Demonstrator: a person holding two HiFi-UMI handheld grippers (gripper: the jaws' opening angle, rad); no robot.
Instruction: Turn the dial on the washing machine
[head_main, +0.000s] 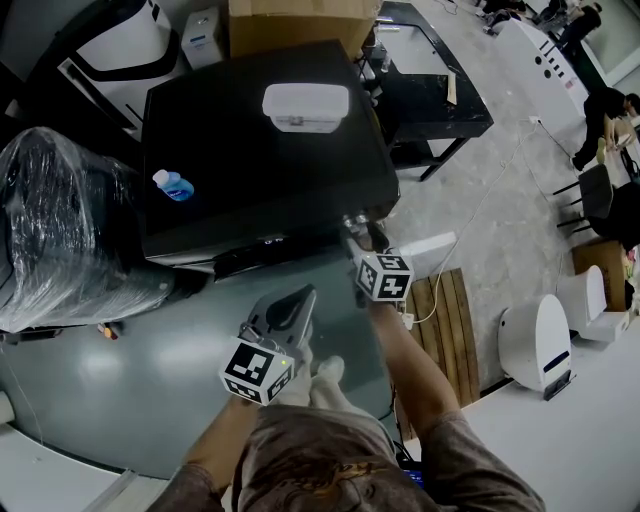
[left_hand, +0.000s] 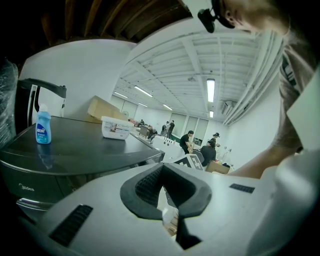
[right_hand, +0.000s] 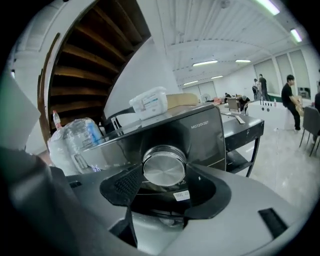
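Head view: I see the washing machine (head_main: 250, 130) from above. My right gripper (head_main: 360, 235) is at its front face, close to the front right corner. The right forearm is stretched forward. The left gripper (head_main: 292, 302) hangs lower, in front of the front edge and touching nothing, with that arm bent near the body. A blue bottle (head_main: 172, 184) stands near the left edge of the top and a white box (head_main: 305, 105) near the back edge.

Left gripper view: the jaws stand apart with nothing between them.

Right gripper view: the metal dial (right_hand: 164, 166) sits on the front panel, exactly between my jaws. The jaws are apart, one on each side of it. The left pad is just beside the dial rim; I cannot confirm that it touches.

In my judgement the risk is slipping. The dial looks smooth, so if I close off-centre or too shallow, the pads may slide when I rotate. If my wrist tilts during the turn, the jaws may come off the dial.
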